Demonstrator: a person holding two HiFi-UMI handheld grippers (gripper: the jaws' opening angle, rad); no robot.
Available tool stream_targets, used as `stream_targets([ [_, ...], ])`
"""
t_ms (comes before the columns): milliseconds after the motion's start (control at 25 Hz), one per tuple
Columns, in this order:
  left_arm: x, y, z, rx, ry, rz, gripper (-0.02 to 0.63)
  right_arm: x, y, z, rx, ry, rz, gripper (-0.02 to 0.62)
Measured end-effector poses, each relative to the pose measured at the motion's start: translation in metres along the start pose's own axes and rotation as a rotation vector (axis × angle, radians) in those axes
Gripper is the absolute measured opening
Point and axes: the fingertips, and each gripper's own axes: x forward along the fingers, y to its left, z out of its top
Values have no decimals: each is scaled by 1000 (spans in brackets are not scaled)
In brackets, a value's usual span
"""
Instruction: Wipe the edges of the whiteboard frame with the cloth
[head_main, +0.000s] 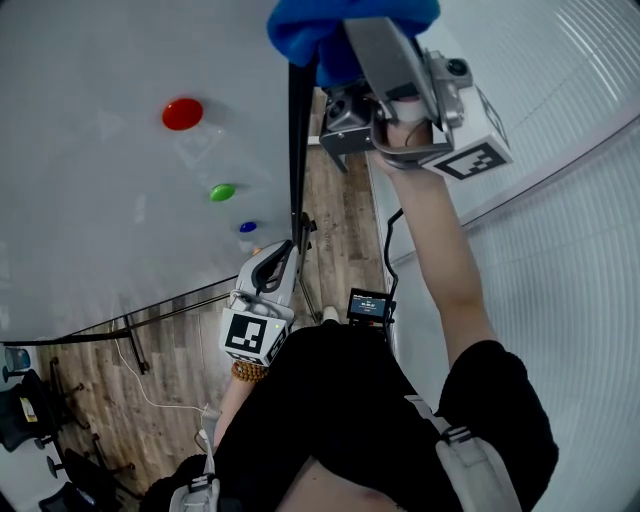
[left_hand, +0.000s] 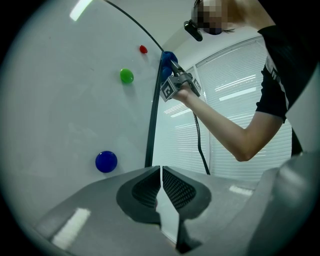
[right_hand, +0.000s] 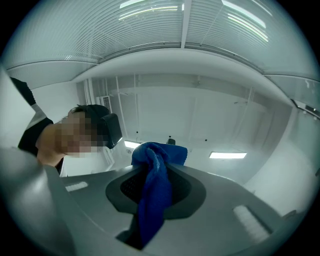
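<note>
Bright, cool, even light. A ceiling light (right_hand: 227, 155) blows out white; glare streaks the whiteboard (left_hand: 65, 90). All 3 views bulge fisheye-style; 2 have dark corners.

Whiteboard (head_main: 90, 200), red magnet (head_main: 182, 113), green magnet (head_main: 222, 191) and blue magnet (head_main: 248, 227) stuck in a row near its dark frame edge (head_main: 297, 150)

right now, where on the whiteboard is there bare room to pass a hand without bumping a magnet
Bare: the wide whiteboard left of the red magnet, green magnet and blue magnet, and the strip between them and the black frame. Crowded: near the blue magnet, where the left gripper sits.
</note>
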Motion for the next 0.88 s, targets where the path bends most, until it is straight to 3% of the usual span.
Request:
stream_targets([
  [880,5,3,25,-21,13,2,1,-9,-5,-10,45,5,-52,83],
])
